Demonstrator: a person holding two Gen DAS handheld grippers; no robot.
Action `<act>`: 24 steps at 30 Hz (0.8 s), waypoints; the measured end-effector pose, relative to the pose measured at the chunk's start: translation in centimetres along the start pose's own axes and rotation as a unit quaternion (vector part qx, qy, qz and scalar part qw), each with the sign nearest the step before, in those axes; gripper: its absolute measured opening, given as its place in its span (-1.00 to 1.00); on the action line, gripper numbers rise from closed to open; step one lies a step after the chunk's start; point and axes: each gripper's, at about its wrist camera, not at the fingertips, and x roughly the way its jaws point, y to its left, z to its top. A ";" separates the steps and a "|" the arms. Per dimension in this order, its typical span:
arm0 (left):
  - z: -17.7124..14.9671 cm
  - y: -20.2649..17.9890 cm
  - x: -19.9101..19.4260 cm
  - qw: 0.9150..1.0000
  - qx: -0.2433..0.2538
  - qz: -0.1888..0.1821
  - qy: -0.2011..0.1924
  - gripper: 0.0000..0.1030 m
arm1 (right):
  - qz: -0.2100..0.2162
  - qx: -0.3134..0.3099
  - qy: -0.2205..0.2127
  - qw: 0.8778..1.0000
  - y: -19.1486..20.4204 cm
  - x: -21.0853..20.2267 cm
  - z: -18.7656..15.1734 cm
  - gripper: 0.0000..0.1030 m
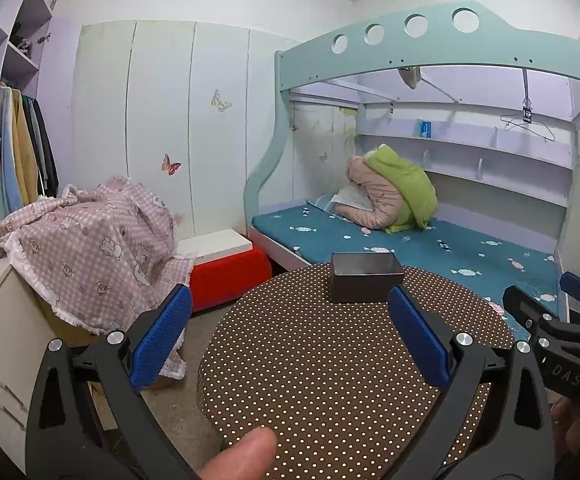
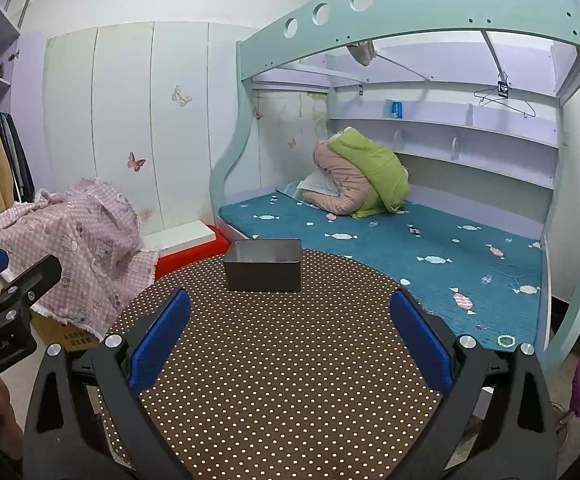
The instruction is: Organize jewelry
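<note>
Two empty grippers over a dotted round table, facing a small dark box.

The left gripper (image 1: pixel 290 300) and right gripper (image 2: pixel 290 304) both hold their blue-padded jaws spread wide with nothing between them. The open dark box (image 2: pixel 263 266) sits at the table's (image 2: pixel 273 368) far edge, frame centre. A pale green bead bracelet (image 2: pixel 505 341) lies on the blue bed (image 2: pixel 430 240), lower right in the right wrist view.
</note>
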 end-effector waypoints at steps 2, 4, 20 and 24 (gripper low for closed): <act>0.0 0.0 0.1 1.000 -0.001 -0.003 0.004 0.91 | 0.000 0.000 -0.001 1.000 -0.1 0.0 0.0 0.87; -0.2 0.0 0.1 1.000 -0.003 -0.003 0.007 0.91 | 0.000 -0.001 0.000 1.000 -0.1 0.0 0.0 0.87; 0.5 0.9 -0.5 1.000 -0.020 0.006 -0.006 0.91 | 0.002 -0.007 0.002 1.000 0.5 0.0 0.0 0.87; 0.5 0.8 -0.6 1.000 -0.019 0.003 -0.005 0.91 | 0.004 -0.005 0.002 1.000 0.5 0.1 0.0 0.87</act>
